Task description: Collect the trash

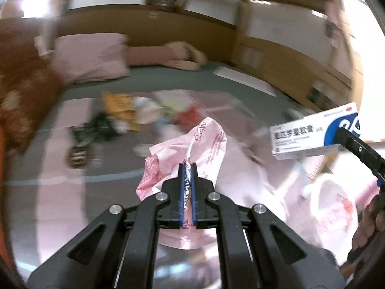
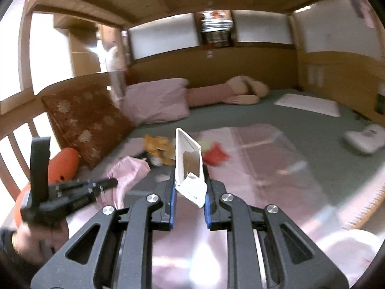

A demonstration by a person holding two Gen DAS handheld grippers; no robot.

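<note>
Bed (image 2: 276, 120): green sheet, litter heap (image 1: 144, 113) at twelve o'clock, awaiting collection. Pink wrapper (image 1: 204, 144): clamped in the left gripper (image 1: 188, 168), lifted clear for carrying off. Medicine box (image 2: 187, 156): pinched upright by the right gripper (image 2: 189, 175), at two o'clock of the left.

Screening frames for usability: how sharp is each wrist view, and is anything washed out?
Left wrist view: the background is smeared by motion blur, the trash pile barely readable, while the left tool, its pink plastic bag and the medicine box stay crisp. Right wrist view: mostly sharp, but the left tool is blurred and the windows are overexposed. Both show fisheye bending.
</note>
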